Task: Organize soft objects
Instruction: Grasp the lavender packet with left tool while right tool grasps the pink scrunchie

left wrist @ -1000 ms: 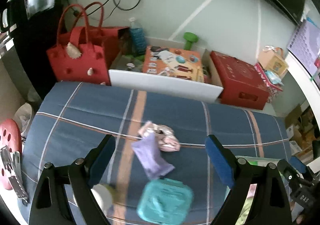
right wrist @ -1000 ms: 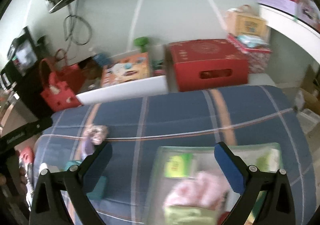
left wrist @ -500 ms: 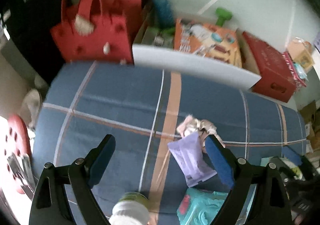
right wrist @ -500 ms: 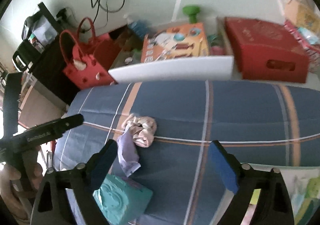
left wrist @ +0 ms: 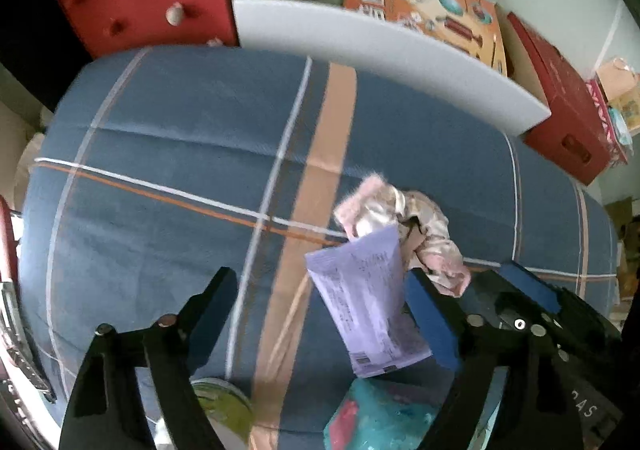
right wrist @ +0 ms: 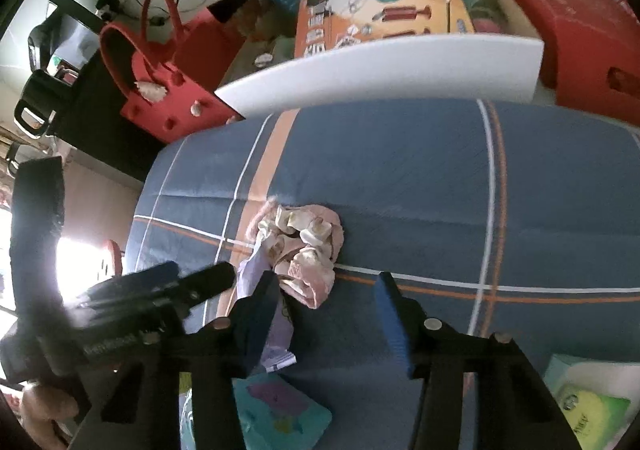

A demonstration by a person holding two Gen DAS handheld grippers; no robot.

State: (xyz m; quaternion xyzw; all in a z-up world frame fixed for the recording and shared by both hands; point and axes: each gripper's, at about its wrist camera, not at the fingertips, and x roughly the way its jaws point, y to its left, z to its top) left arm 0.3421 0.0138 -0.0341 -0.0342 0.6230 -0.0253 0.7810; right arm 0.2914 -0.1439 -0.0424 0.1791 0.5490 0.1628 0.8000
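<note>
The pink cloth is bunched on the blue striped bed cover, touching a purple packet. Just above the cloth, the right gripper is being closed, with nothing pinched. The left gripper is also being closed, around the packet, untouched.

Both fisheye cameras ride on hand-held grippers and look steeply down along their fingers at a blue striped cushion, from close above it. The left view sits left of the right one. Both share the crumpled pink cloth, the purple packet and the far white board.
</note>
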